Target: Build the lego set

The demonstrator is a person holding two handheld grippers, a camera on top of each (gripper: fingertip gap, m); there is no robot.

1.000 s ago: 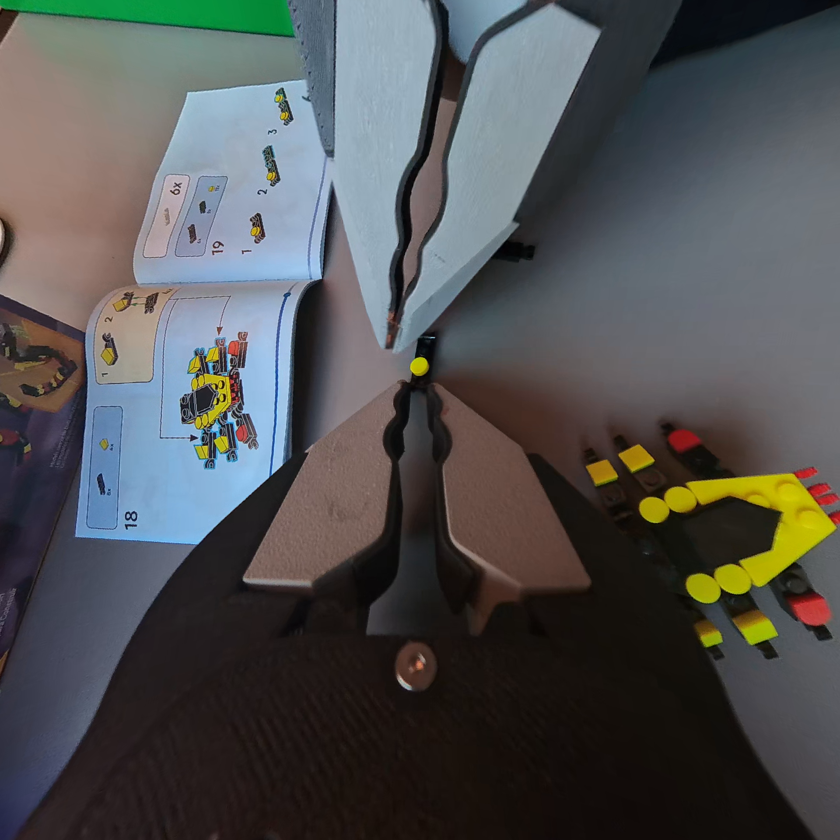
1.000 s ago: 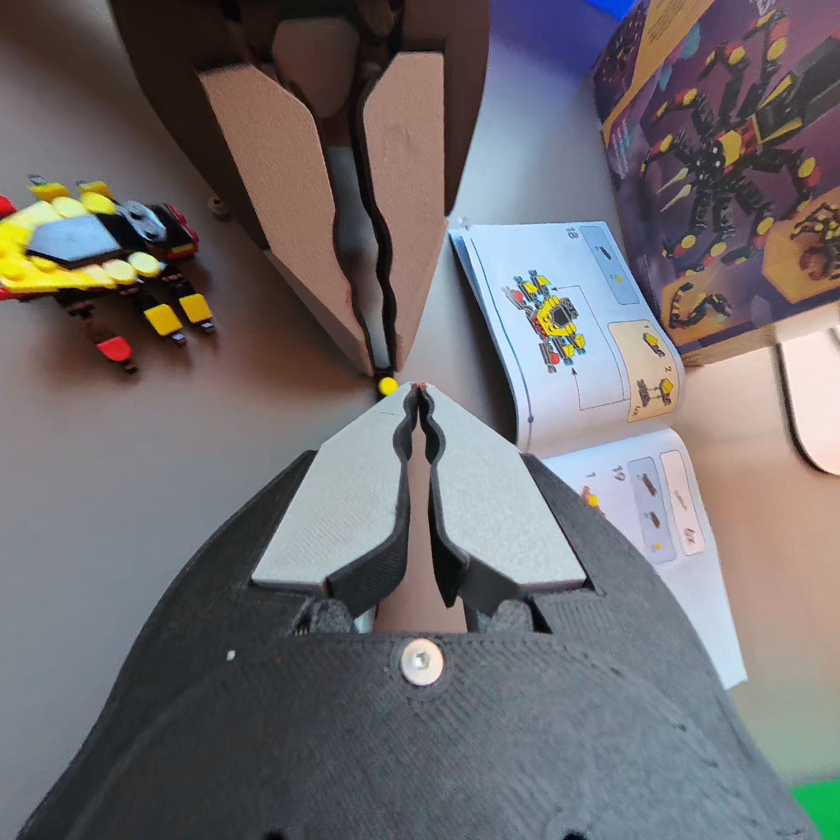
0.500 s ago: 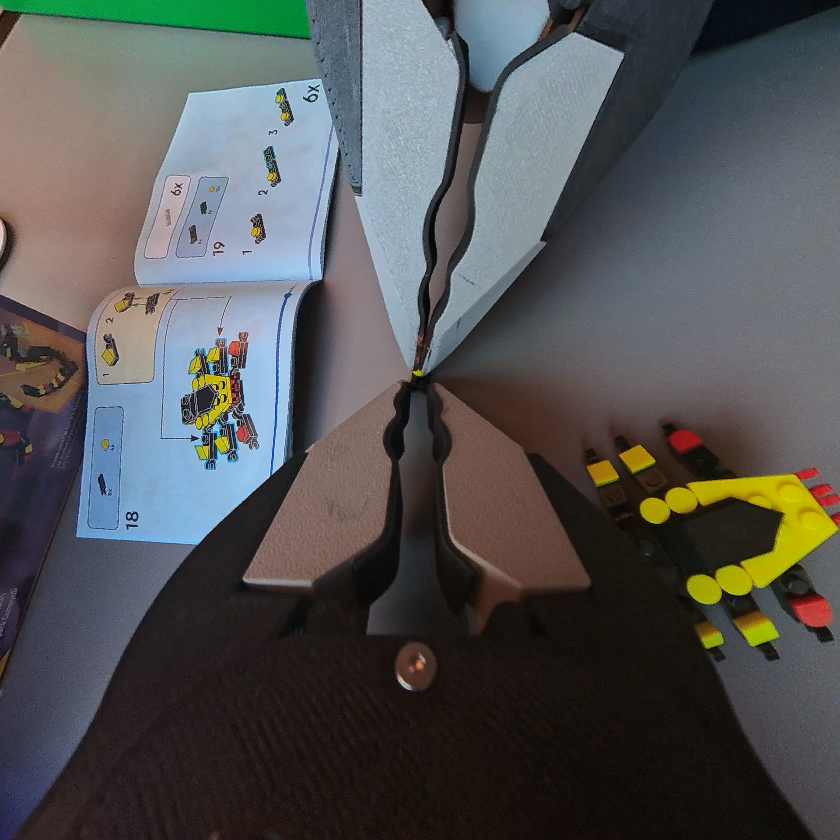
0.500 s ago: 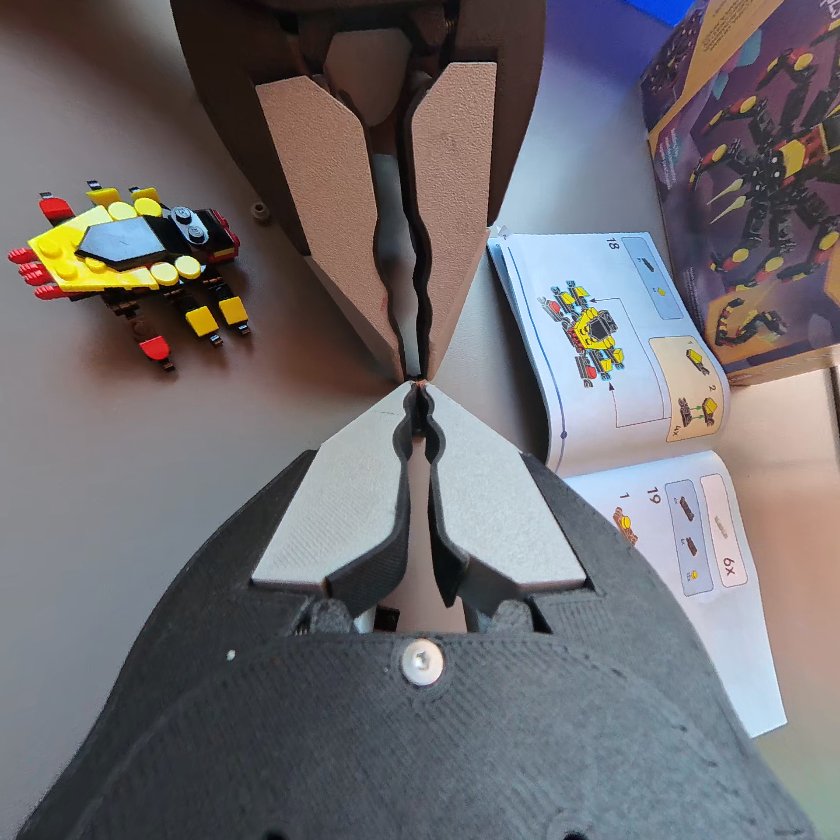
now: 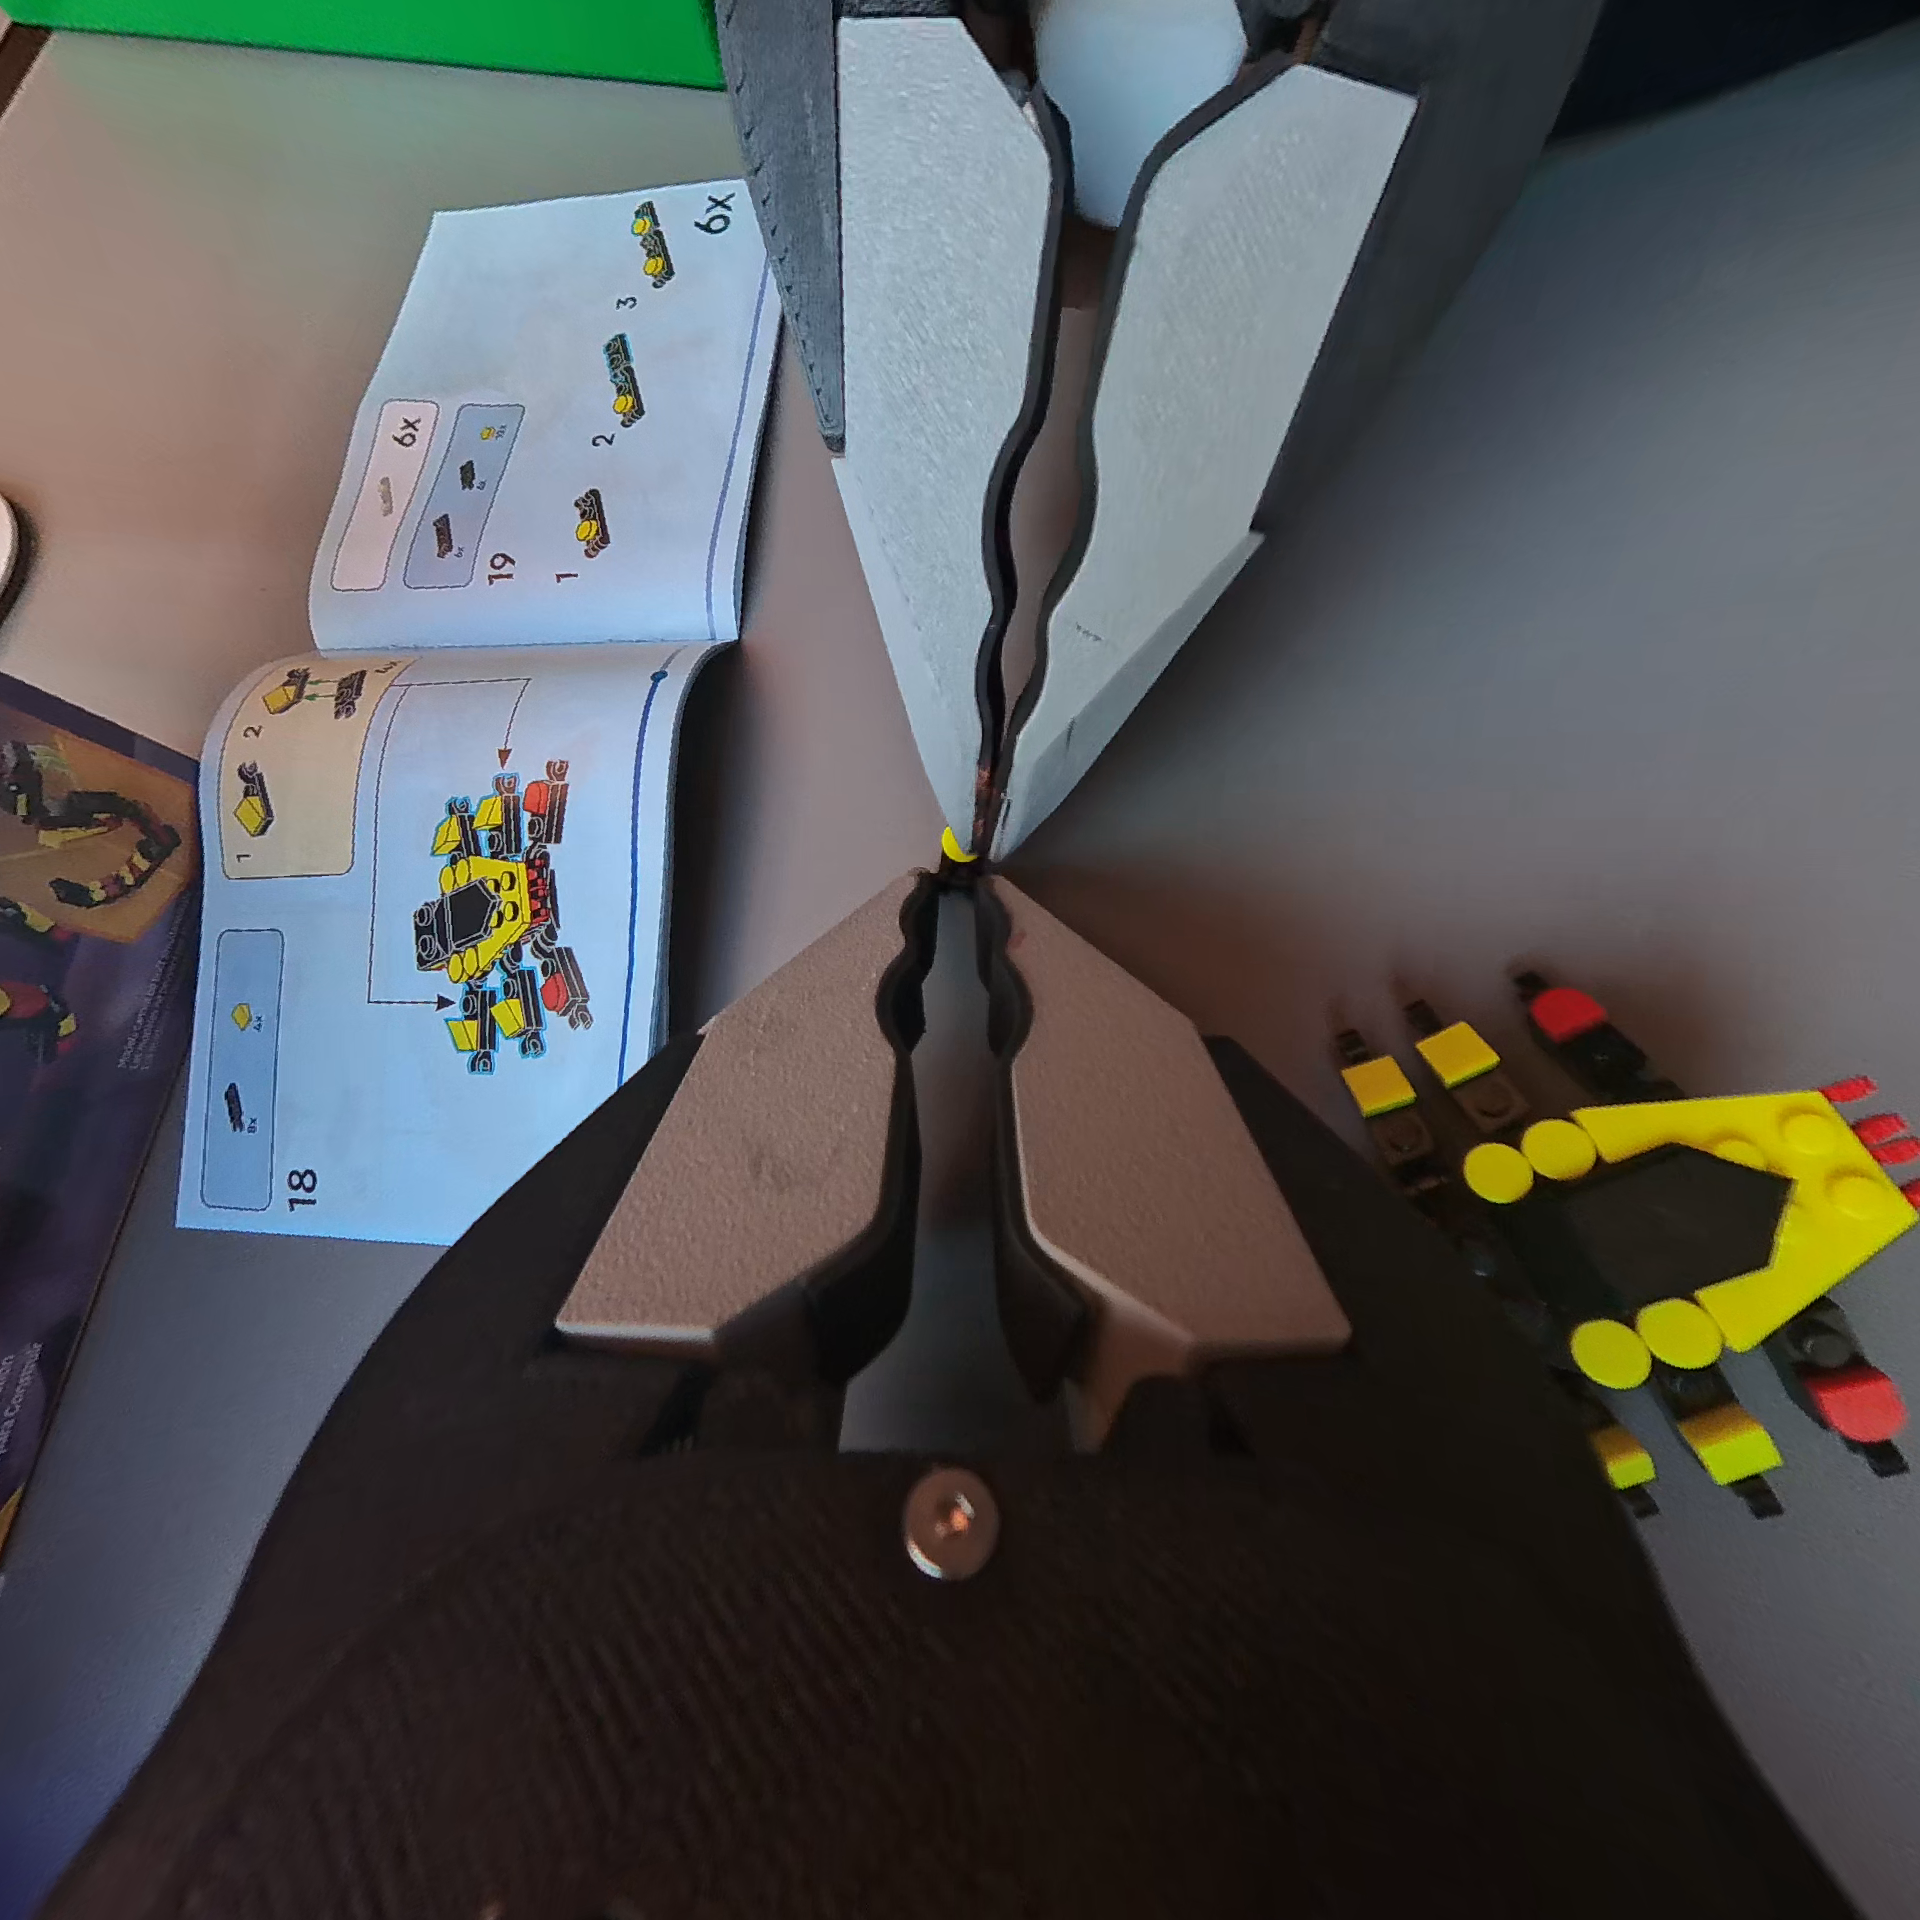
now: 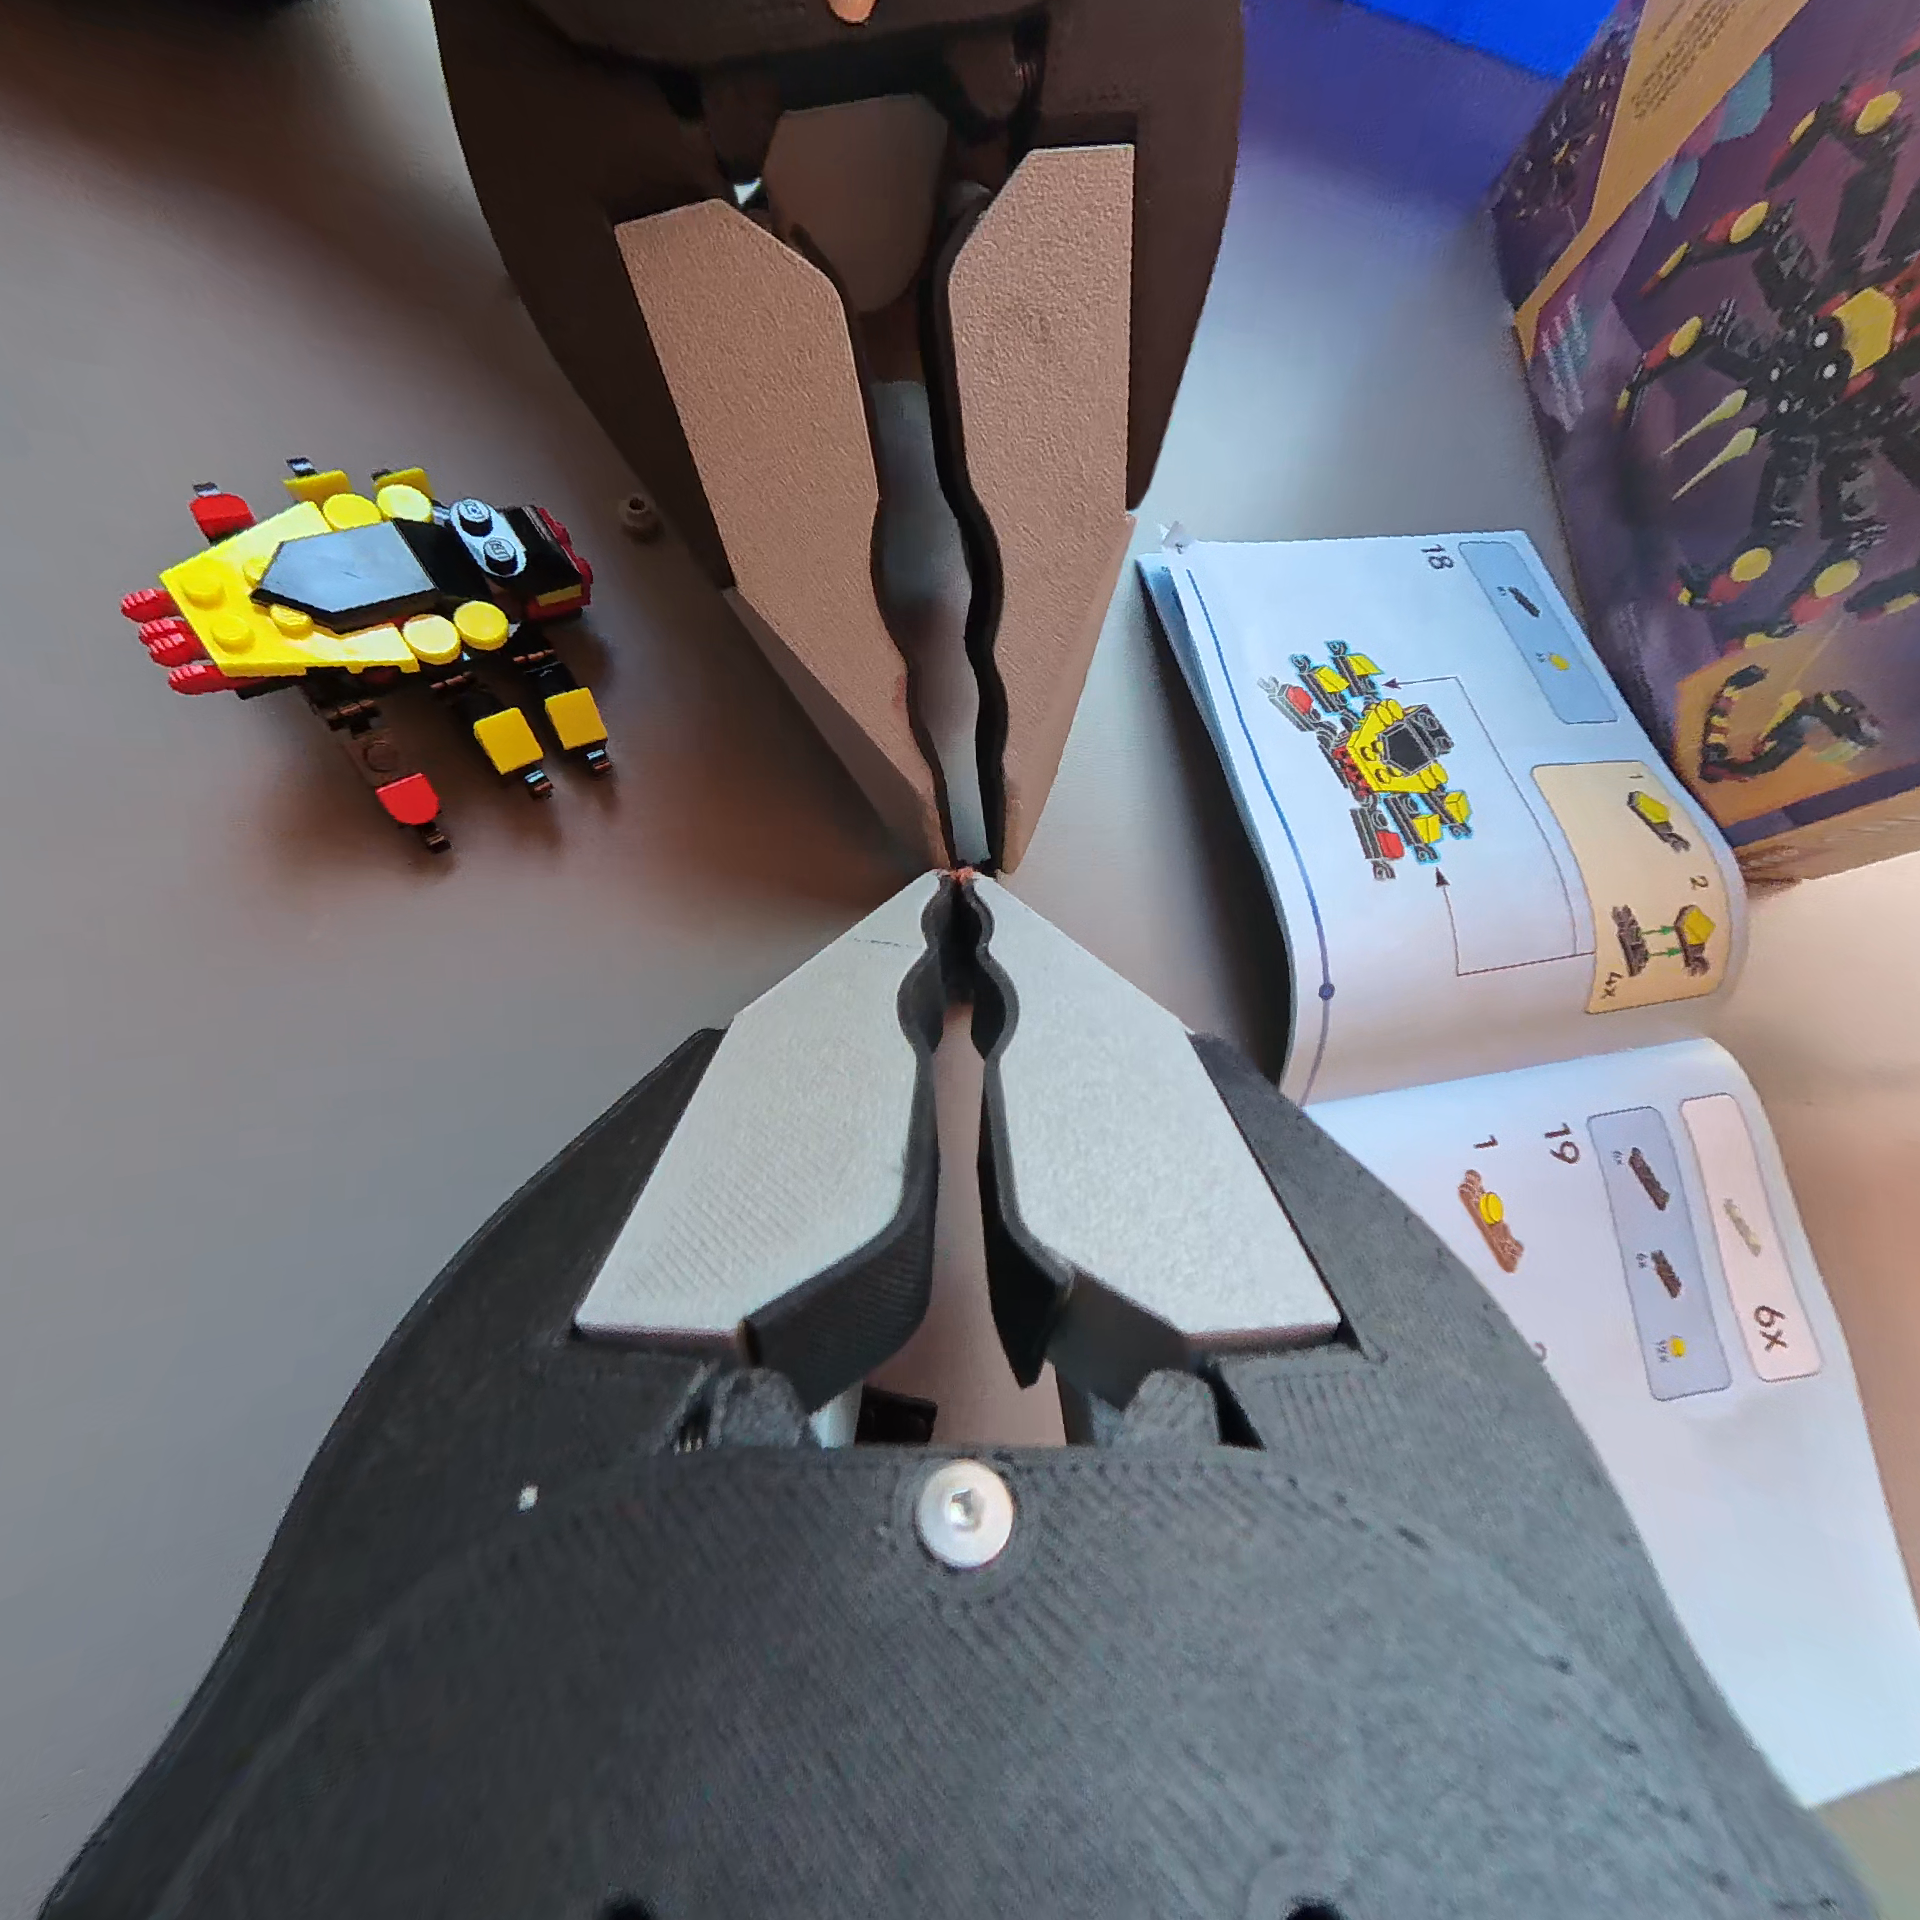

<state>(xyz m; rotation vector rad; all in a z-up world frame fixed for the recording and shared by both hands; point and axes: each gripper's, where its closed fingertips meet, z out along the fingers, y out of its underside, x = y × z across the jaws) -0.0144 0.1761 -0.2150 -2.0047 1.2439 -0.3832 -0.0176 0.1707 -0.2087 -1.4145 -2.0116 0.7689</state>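
Pinching tip-to-tip: our left claw (image 5: 954, 881) and right claw (image 6: 958, 881) are both narrow, clamped on one small black-and-yellow lego piece (image 5: 956, 844) above the desk (image 5: 1558, 623). Spider body (image 6: 364, 613) at 10 o'clock, instruction booklet (image 6: 1455, 831) at 2.

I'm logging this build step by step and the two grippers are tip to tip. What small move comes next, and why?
Probably press the tips gently together to seat the parts. The left gripper and right gripper meet tip to tip above the table, jaws pinched, with a small yellow round piece showing at the junction. The spider body lies untouched aside.
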